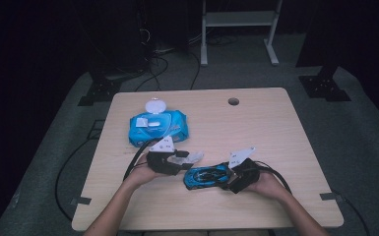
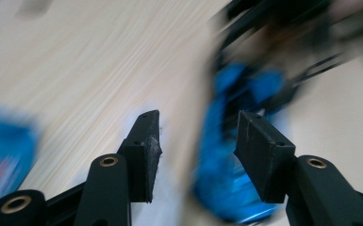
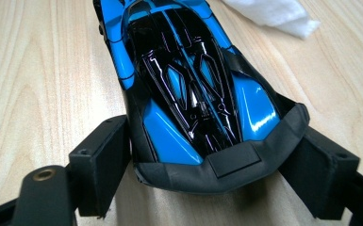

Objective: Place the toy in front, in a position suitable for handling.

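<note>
Black jaws of the right gripper clamped the rear of a blue and black toy car, which sat on the wooden table near its front edge. Beside the car's nose, the left gripper stood partly open, a crumpled white wipe at its tips. Farther back lay a blue wet-wipes pack, lid flipped up.

Black grippers, brass-ringed screw holes
</note>
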`<move>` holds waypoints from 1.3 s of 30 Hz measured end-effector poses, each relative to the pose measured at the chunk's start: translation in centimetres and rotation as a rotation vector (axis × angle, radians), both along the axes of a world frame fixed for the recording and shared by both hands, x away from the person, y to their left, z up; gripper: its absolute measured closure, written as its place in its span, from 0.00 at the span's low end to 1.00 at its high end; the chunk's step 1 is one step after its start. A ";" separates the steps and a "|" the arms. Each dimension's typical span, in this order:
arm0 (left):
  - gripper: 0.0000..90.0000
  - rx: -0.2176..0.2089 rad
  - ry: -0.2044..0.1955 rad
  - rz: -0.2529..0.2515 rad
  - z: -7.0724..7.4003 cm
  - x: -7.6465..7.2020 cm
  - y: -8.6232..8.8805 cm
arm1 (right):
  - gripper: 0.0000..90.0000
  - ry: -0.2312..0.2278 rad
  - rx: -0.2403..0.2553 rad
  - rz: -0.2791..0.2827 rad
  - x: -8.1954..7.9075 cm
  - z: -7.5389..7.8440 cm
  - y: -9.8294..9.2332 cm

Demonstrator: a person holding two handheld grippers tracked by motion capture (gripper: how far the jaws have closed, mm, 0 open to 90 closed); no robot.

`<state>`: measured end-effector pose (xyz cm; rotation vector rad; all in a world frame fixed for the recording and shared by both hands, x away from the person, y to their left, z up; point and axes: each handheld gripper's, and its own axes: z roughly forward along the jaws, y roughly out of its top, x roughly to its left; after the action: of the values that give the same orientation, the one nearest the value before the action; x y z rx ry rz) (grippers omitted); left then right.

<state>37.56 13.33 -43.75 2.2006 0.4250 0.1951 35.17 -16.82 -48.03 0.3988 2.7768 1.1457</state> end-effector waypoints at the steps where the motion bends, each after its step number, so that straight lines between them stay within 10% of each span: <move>1: 0.55 0.022 0.037 0.015 -0.7 0.6 0.0 | 0.22 -0.001 0.000 0.000 0.0 0.0 0.0; 8: 0.56 0.100 0.086 0.113 -3.1 2.5 -0.4 | 0.22 0.001 0.007 0.003 0.1 -0.1 0.0; 10: 0.55 0.150 0.022 0.121 -3.2 2.2 -0.9 | 0.22 0.000 0.006 0.003 0.1 0.0 0.0; 14: 0.84 0.168 0.000 0.123 -2.8 2.1 -1.0 | 0.22 0.002 0.009 0.002 0.1 -0.1 0.1; 18: 0.90 -0.011 0.062 0.001 -1.5 1.2 -0.6 | 0.22 -0.002 0.004 0.003 0.0 0.0 0.2; 23: 0.90 0.061 0.070 -0.194 -1.2 -1.9 -2.2 | 0.22 -0.002 0.007 0.005 0.1 -0.1 0.2; 39: 0.89 0.074 0.036 -0.239 -0.4 -1.8 -6.2 | 0.22 0.008 0.008 -0.029 0.3 -0.1 -1.0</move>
<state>35.72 7.13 -44.13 2.3081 0.1734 0.0416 35.47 -17.82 -48.10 0.4442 2.7651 1.1517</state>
